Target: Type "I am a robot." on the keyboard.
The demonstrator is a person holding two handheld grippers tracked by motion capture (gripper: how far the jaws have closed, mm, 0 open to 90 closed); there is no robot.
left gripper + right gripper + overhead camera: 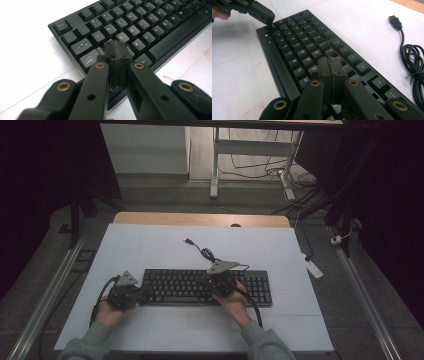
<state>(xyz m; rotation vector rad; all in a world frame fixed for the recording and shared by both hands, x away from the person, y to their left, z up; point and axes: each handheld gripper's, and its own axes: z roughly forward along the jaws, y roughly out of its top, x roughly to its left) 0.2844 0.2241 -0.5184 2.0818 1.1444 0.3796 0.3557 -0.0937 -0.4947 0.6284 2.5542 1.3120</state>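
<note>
Centrally, a black keyboard (207,287) with white-lettered keys is lying on the white table (150,245), both grippers, left (117,47) and right (329,63), are poising pressed-together jaws above it, and the right gripper view is revealing its coiled cable (412,62).

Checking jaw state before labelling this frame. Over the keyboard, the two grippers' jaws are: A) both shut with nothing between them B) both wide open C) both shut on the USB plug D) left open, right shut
A: the left gripper and the right gripper each have pads pressed together, empty, over the keyboard keys.
</note>
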